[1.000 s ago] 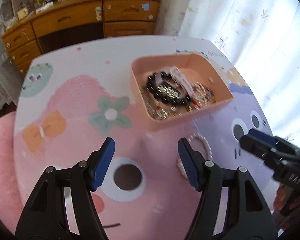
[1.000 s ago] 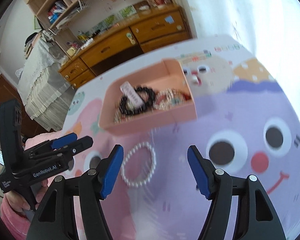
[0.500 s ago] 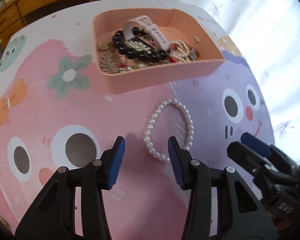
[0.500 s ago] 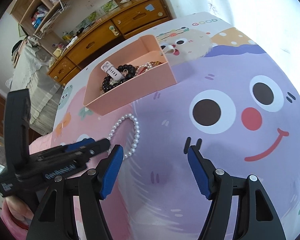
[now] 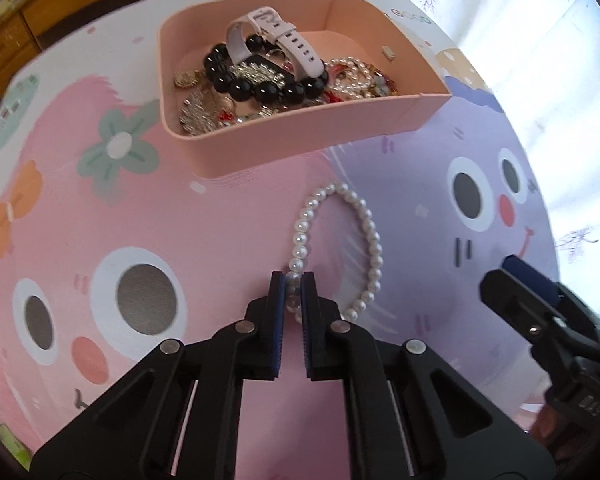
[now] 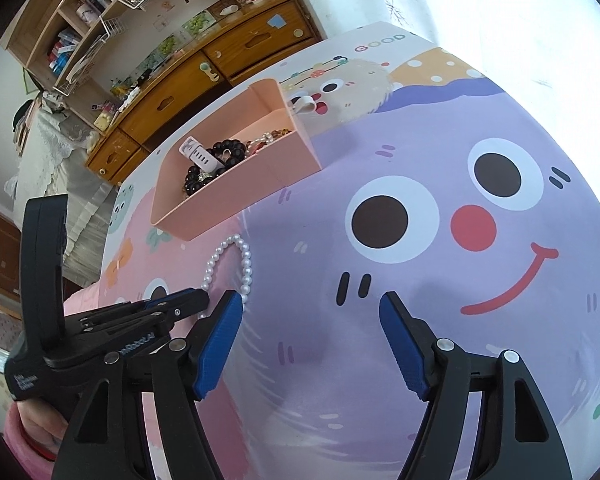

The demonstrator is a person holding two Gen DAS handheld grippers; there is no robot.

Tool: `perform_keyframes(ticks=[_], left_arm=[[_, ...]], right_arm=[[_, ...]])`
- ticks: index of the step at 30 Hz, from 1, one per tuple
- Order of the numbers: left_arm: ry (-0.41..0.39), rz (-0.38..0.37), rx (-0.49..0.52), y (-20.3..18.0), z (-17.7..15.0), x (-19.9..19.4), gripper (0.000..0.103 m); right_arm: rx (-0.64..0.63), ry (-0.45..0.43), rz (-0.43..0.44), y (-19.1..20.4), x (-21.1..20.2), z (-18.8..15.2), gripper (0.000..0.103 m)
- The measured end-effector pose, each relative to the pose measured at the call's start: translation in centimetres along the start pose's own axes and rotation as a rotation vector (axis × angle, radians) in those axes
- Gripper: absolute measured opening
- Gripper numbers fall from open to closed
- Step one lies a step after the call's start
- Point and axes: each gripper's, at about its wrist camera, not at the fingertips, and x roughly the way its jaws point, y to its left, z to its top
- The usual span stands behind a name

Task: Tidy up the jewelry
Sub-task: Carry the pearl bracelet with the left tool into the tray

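Left gripper (image 5: 294, 286) clamped on pearl bracelet (image 5: 374, 240) just beside pink tray (image 5: 300, 140); strand limp, light, slippery; bead grip likely adequate.

On the cartoon-print table (image 5: 228, 248): one pink tray (image 5: 300, 136), one pearl bracelet (image 5: 370, 240) outside it, one black bead bracelet (image 5: 260, 90) and one pale watch strap (image 5: 296, 46) inside, two grippers (image 5: 294, 280) (image 6: 312, 306).

"GOOD" is printed in coloured capitals on the far edge of the cartoon table cover (image 6: 382, 43). "DAS" is read on the right gripper (image 5: 518, 276). Part of a brand, "nRobot.AI", is seen in white on the left gripper (image 6: 198, 298).
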Motion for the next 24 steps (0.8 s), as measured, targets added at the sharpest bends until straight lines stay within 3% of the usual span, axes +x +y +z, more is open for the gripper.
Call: perform_keyframes(ticks=[9,15,24], left_arm=[[-0.002,-0.069,0.035,-0.3,-0.2,-3.4,0.005],[-0.058,-0.072,0.084,-1.2,0.8,-7.3,0.005],[-0.132,-0.005,0.129,-0.7,4.2,-12.0,0.005]], right_arm=[[0.016,-0.009,0.002,-0.5,-0.2,0.4,0.072],[0.013,-0.008,0.003,-0.4,-0.1,0.7,0.072],[0.027,-0.022,0.037,0.5,-0.4,0.1,0.072]])
